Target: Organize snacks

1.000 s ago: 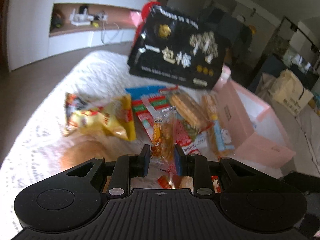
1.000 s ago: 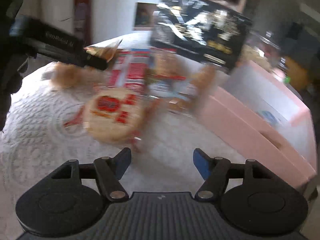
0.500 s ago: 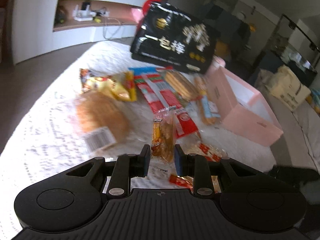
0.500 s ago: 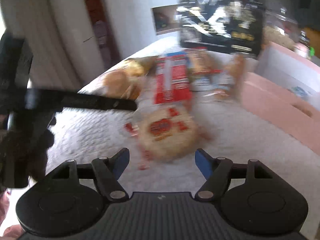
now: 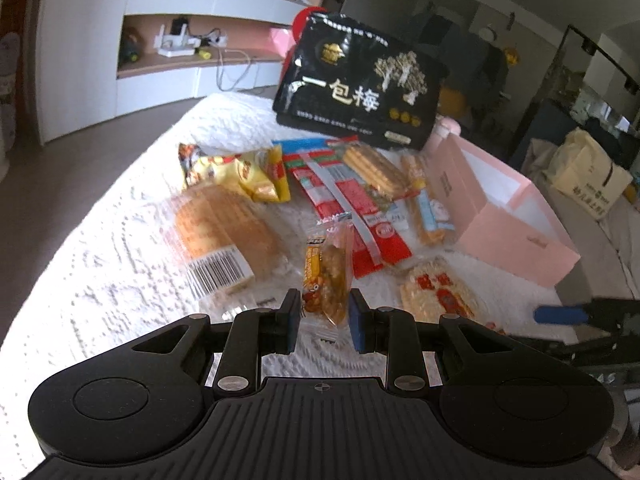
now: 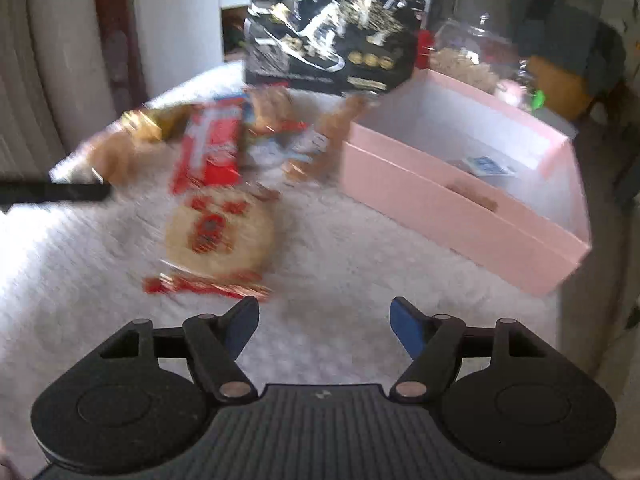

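My left gripper (image 5: pixel 324 320) is shut on a small clear nut snack packet (image 5: pixel 328 276) and holds it above the white cloth. Beyond it lie a bread loaf pack (image 5: pixel 224 232), a yellow chip bag (image 5: pixel 240 172), red sausage packs (image 5: pixel 348 208), biscuit sticks (image 5: pixel 372 168) and a round red-printed cracker pack (image 5: pixel 440 292). A large black plum bag (image 5: pixel 360 84) stands at the back. My right gripper (image 6: pixel 324 320) is open and empty, just in front of the round cracker pack (image 6: pixel 218 232). The open pink box (image 6: pixel 460 176) stands to its right.
The white textured cloth (image 5: pixel 100 248) covers the table. The pink box (image 5: pixel 504 216) sits at the right edge of the snack pile. A small blue item (image 6: pixel 484 166) lies inside the box. White shelves (image 5: pixel 180 40) stand behind the table. The right view is motion-blurred.
My left gripper has pulled back and up with the nut packet, away from the pile. My right gripper has swung from the left back toward the right, with the pink box in view again.
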A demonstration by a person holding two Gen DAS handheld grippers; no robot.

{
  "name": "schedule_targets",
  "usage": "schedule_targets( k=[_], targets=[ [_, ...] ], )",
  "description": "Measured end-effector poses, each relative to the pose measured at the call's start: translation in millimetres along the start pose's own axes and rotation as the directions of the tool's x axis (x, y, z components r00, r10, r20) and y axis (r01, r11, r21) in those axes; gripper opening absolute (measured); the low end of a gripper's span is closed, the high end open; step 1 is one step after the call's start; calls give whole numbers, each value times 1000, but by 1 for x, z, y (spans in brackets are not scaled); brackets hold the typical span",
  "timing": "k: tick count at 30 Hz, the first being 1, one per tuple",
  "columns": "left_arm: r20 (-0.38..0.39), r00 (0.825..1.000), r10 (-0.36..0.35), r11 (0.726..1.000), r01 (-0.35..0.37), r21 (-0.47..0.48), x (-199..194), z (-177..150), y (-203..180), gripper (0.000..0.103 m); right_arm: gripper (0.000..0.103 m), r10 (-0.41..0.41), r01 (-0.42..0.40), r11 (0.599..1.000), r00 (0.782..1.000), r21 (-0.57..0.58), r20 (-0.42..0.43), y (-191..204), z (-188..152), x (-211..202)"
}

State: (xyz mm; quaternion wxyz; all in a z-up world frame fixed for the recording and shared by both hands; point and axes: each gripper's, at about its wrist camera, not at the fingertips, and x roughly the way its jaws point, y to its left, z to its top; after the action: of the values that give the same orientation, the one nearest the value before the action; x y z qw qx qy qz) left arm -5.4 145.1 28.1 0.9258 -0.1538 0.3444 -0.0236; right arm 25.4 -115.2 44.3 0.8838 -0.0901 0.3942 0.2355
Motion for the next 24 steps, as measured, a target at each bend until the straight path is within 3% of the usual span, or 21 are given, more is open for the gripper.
schedule_targets(
  k=[3,6,12,21,22,24],
  targets=[
    [-5,1000,6,1000,-6,13,-1,-3,-1,30,75,80,-80,997,997,7,18,9,11,5],
    [-5,1000,16,999,-16,28,-4,-5,-2,30,75,91,-92,995,995,40,29,21,25,17],
    [-23,1000,17,999,-16,46,-4,-9,-2,30,79,102,-96,992,992,78,-74,34,44,58],
    [-69,996,-59,991,67,118,0,-17,-35,30,75,61,-61,998,996,9,-60,17,18,18],
    [-77,994,-73,987,83,138,1,-18,-44,30,74,50,-50,999,997,7,-57,10,11,10],
    [-95,991,-98,979,113,171,3,-20,-59,30,53,33,-32,999,998,21,-56,-4,3,-3]
  ],
)
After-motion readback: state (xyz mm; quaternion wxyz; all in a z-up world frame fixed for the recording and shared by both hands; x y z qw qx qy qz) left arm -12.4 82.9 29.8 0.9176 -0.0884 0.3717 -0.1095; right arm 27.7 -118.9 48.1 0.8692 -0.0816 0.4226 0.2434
